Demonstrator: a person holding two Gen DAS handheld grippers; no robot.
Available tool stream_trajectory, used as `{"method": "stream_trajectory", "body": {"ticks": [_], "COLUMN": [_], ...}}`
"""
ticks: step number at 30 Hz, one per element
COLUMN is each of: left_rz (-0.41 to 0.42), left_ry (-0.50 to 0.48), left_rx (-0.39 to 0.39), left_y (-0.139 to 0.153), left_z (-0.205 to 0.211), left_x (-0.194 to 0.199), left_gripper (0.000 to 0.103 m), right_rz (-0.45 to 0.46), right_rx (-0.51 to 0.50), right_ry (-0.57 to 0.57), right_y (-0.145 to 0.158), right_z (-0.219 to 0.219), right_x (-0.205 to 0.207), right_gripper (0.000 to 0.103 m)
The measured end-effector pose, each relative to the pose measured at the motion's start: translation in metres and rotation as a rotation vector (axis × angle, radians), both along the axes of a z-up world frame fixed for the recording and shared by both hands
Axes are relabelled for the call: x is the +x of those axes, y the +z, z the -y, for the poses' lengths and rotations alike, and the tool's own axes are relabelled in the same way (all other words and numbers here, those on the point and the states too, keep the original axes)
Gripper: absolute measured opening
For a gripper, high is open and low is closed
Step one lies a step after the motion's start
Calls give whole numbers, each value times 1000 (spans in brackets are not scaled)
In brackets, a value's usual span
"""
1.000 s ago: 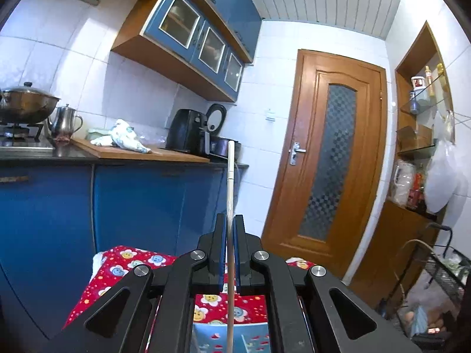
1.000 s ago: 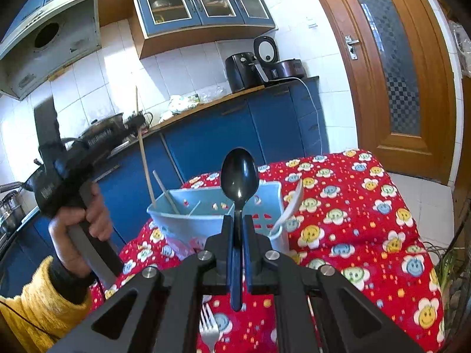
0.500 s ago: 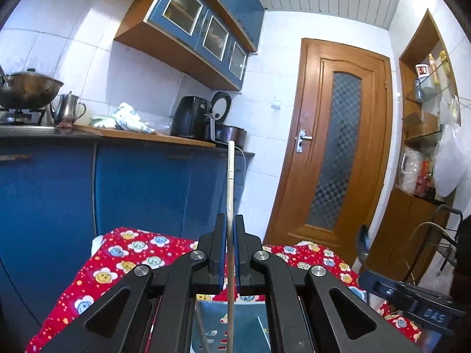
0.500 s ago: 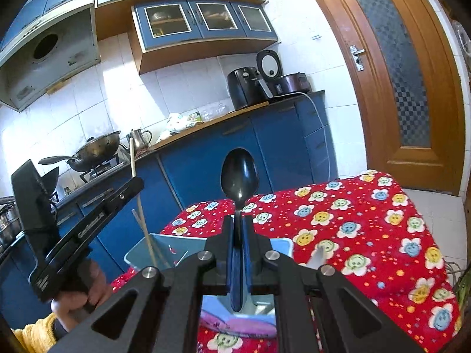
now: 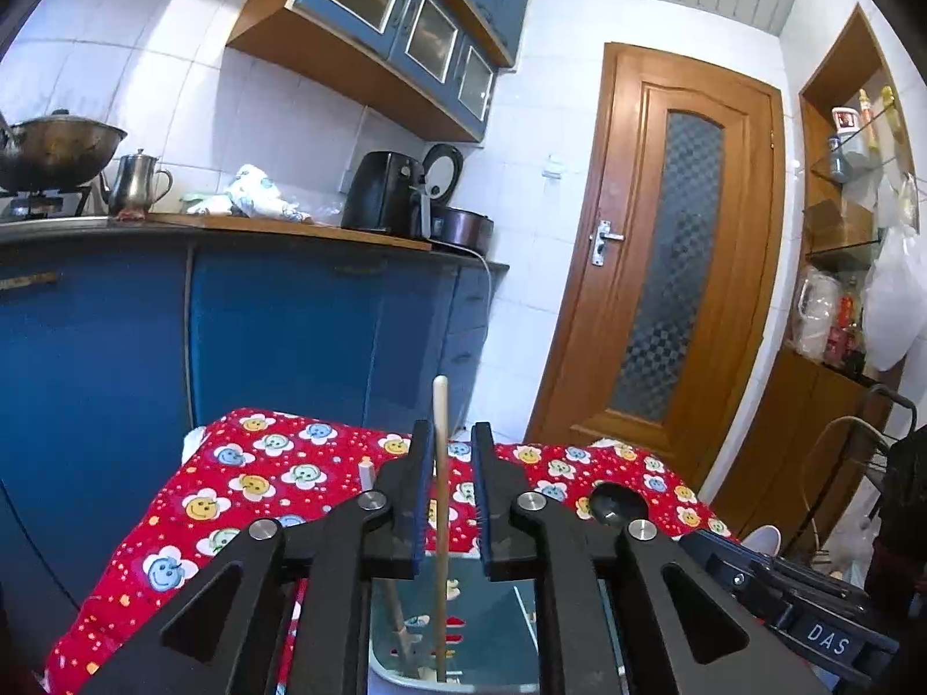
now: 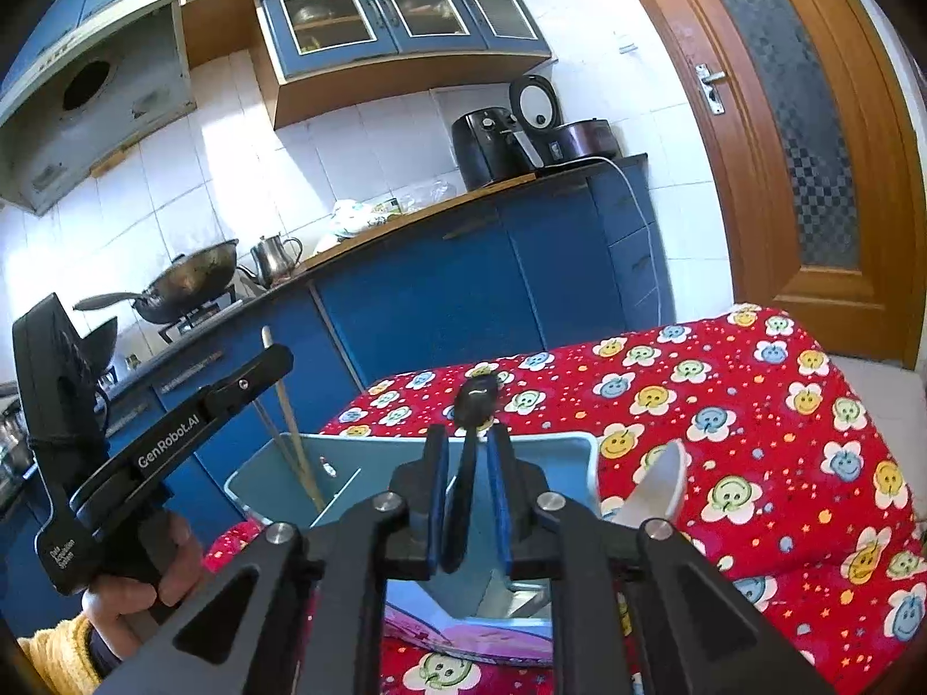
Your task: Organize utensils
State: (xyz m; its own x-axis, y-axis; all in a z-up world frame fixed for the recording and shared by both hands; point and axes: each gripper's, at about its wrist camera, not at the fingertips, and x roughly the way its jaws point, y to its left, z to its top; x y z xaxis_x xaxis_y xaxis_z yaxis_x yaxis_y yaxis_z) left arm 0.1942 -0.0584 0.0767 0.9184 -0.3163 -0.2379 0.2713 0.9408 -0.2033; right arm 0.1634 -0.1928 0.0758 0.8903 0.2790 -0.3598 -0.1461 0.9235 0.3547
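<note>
Two utensils released over the blue caddy [image 6: 585, 452].
Left wrist view: your left gripper [image 5: 452, 498] is opening – the chopstick [image 5: 440, 521] stands loose, tip in the caddy. Right wrist view: your right gripper [image 6: 466, 498] is opening – the black spoon [image 6: 472, 434] leans free above it.

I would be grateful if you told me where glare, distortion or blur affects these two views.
Left wrist view: fisheye bends the door and cabinets; dark vignette at the corners; the chopstick stays sharp. Right wrist view: bright sunlight washes out the wall tiles; the black spoon looks slightly smeared; the tablecloth is crisp.
</note>
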Motion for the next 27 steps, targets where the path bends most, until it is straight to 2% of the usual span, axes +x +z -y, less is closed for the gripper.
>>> {"method": "stream_trajectory", "body": {"ticks": [4, 9, 13, 19, 23, 27], "left_rz": [-10, -19, -32, -72, -98, -105], "left_ry": [9, 4, -3, -3, -4, -12], "left_rx": [13, 13, 3, -1, -8, -5], "left_y": [1, 5, 9, 12, 13, 14], "left_z": [3, 5, 1, -10, -15, -17], "left_x": [-6, -14, -22, -29, -33, -39], "left_gripper": [21, 23, 29, 30, 30, 30], "right_rz": [20, 30, 32, 32, 3, -90], "right_rx": [13, 45, 63, 52, 59, 117], "right_ry": [5, -4, -18, -59, -100, -158], "right_y": [3, 8, 14, 32, 39, 31], "right_z": [3, 10, 16, 30, 52, 80], "right_x": [-5, -10, -13, -15, -14, -14], "right_gripper": [16, 17, 19, 24, 26, 27]}}
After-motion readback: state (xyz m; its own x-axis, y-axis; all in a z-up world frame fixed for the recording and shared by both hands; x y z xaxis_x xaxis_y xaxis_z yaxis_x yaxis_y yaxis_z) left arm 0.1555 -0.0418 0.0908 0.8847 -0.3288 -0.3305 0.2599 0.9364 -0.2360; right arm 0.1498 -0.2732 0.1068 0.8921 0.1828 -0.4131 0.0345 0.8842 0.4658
